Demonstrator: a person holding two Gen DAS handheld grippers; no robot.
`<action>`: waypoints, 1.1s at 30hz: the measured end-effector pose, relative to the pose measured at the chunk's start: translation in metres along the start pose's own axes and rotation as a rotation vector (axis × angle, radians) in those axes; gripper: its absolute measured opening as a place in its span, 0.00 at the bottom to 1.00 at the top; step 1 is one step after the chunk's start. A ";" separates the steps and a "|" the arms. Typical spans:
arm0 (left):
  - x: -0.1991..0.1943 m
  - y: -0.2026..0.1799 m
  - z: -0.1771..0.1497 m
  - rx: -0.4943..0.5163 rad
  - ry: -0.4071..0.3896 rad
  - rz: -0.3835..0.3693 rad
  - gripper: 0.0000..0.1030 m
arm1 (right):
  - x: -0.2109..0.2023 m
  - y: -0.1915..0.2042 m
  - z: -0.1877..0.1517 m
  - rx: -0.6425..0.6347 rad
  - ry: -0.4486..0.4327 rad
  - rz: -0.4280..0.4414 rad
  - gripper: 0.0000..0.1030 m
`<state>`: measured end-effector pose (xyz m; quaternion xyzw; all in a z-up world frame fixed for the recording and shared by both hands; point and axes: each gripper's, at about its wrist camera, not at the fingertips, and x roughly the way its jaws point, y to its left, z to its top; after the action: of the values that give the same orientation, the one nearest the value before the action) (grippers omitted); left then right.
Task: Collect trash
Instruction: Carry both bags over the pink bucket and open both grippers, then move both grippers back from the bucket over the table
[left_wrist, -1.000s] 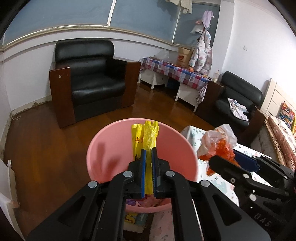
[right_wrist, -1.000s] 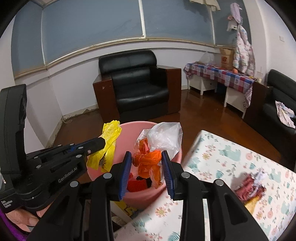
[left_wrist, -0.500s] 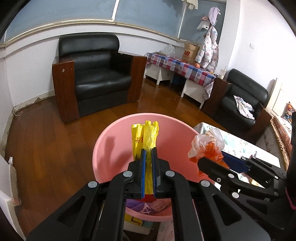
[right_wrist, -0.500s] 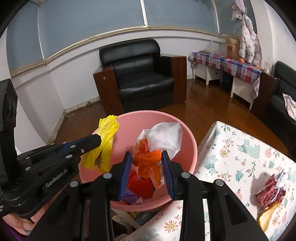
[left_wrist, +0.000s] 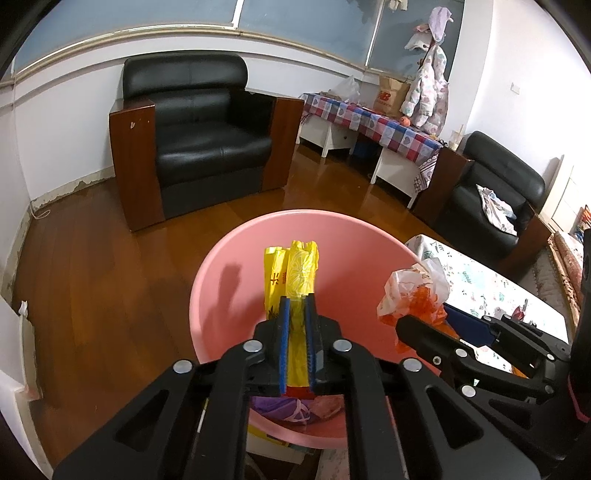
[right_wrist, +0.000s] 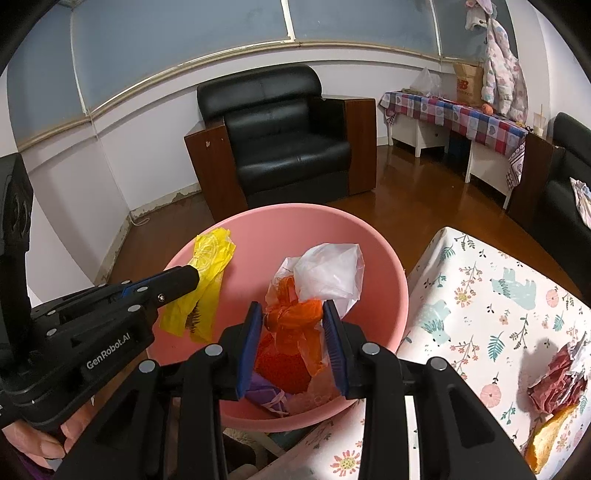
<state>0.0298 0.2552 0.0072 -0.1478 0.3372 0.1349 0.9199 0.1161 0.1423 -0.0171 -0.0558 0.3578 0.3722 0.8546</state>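
As a second ago, left tongs (left_wrist: 296, 314) clamped on yellow wrapper (left_wrist: 298, 273); right tongs (right_wrist: 293, 321) on orange-white bag (right_wrist: 314, 288); pink basin (right_wrist: 384, 258) nearer.

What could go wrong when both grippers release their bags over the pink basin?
1. The yellow bag, held by the left gripper, hangs near the rim of the basin; it might fall outside.
2. The orange-and-white bag in the right gripper is light and may cling to the jaws.
3. Wrappers remain on the table.
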 end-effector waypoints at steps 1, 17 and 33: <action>0.000 0.000 0.000 -0.002 0.001 0.000 0.14 | 0.002 -0.001 0.000 0.001 0.002 0.001 0.32; -0.007 -0.002 0.001 -0.010 -0.013 0.000 0.36 | -0.004 0.000 -0.004 0.016 -0.002 0.007 0.40; -0.028 -0.023 -0.001 -0.003 -0.033 -0.054 0.42 | -0.052 -0.022 -0.029 0.093 -0.027 -0.021 0.40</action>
<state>0.0164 0.2294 0.0295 -0.1559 0.3175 0.1127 0.9285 0.0903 0.0846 -0.0084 -0.0147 0.3628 0.3470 0.8648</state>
